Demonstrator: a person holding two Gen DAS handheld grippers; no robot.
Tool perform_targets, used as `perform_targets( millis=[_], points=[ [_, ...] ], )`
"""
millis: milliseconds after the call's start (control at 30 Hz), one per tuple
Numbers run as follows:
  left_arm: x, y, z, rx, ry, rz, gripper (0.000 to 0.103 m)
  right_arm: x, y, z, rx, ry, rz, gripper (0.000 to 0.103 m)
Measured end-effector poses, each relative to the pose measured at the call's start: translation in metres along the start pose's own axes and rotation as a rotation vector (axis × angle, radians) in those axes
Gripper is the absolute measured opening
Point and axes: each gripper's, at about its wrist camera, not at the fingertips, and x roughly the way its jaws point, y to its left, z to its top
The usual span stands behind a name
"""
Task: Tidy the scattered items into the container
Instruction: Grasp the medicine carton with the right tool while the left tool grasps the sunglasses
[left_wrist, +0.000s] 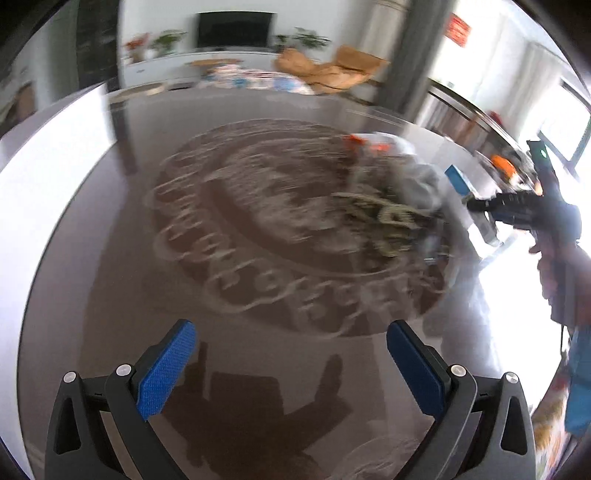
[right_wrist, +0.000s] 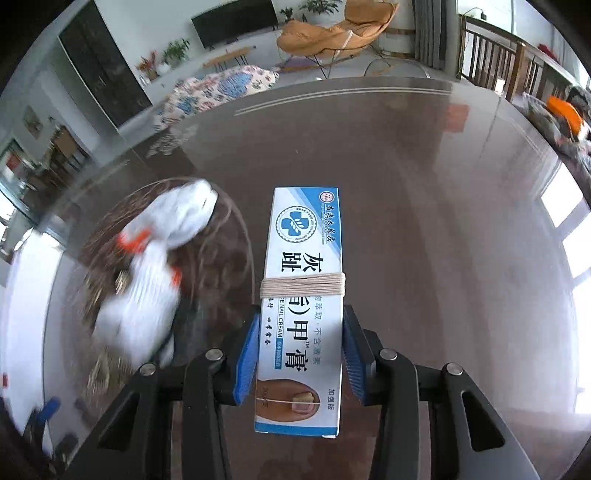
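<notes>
While the left gripper (left_wrist: 291, 354) hangs spread wide and empty over the dark glossy table (left_wrist: 92, 258), the wire basket (right_wrist: 236, 236) sits in the middle with a white sock (right_wrist: 162, 258) draped in it. Over to the right, the right gripper (right_wrist: 300, 354) is clamped on a nail cream box (right_wrist: 304, 295) held just beside the basket. Looks like the carry step: next, swing it left over the rim and let go.
</notes>
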Motion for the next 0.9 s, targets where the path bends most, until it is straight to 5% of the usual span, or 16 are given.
perform_targets(
  millis=[167,333,567,700,867,900],
  points=[
    [0.023,-0.054,0.039,0.149,0.030,0.041,0.103,-0.035,-0.024,-0.059,0.010,-0.041,0.019,0.042],
    [0.039,-0.084,0.069,0.170,0.049,0.048,0.103,-0.040,-0.027,-0.097,0.043,-0.038,0.070,0.042],
    [0.037,-0.126,0.082,0.243,0.042,-0.046,0.103,-0.037,-0.036,-0.110,0.022,-0.072,0.081,0.042],
    [0.054,-0.141,0.084,0.285,0.111,-0.075,0.060,-0.038,-0.041,-0.112,0.026,-0.075,0.098,0.042],
    [0.076,-0.158,0.087,0.331,0.196,-0.108,0.052,-0.045,-0.047,-0.119,0.030,-0.085,0.114,0.042],
    [0.078,-0.155,0.087,0.315,0.210,-0.108,0.034,-0.046,-0.048,-0.120,0.030,-0.089,0.117,0.042]
  ],
)
